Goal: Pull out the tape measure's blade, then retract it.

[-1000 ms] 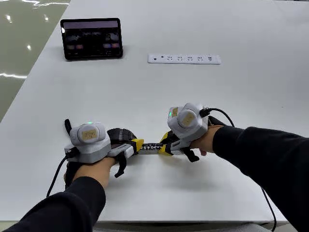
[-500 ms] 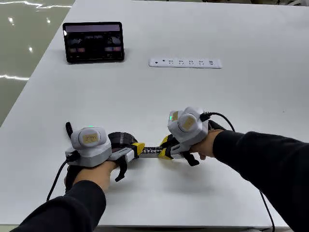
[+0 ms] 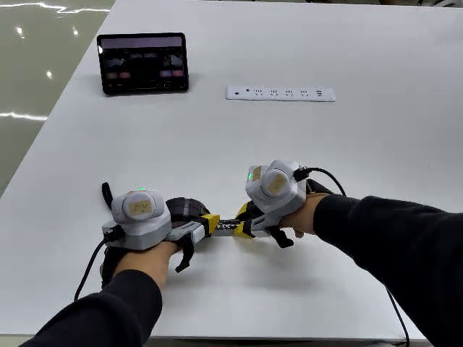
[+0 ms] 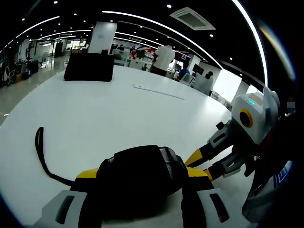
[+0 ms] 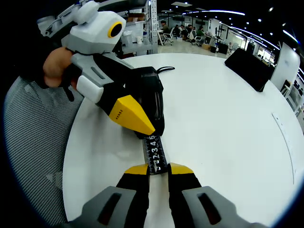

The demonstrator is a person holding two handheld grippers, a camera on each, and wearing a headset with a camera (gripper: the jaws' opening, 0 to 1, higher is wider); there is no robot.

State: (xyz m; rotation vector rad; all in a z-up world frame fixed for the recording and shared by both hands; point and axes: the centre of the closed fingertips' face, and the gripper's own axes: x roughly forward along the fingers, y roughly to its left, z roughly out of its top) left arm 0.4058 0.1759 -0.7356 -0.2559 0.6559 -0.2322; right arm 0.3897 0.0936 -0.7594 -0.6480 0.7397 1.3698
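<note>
Near the front edge of the bench (image 3: 217,144) the left gripper (image 4: 143,173) clamps the tape measure (image 5: 149,102) and the right gripper (image 5: 156,169) pinches its blade (image 5: 153,152), only a short stretch out, so either the pull has barely started or the retraction is almost done.

- White desk (image 3: 217,137) spreading wide, its matte top taking even light.
- Glossy pale floor (image 3: 29,65) lying to its left, reflecting lamps.
- Dark ceiling (image 4: 137,7) carrying long light strips (image 4: 142,19) and a vent (image 4: 192,18).
- Grey mesh chair (image 5: 33,142) standing at the desk edge.
</note>
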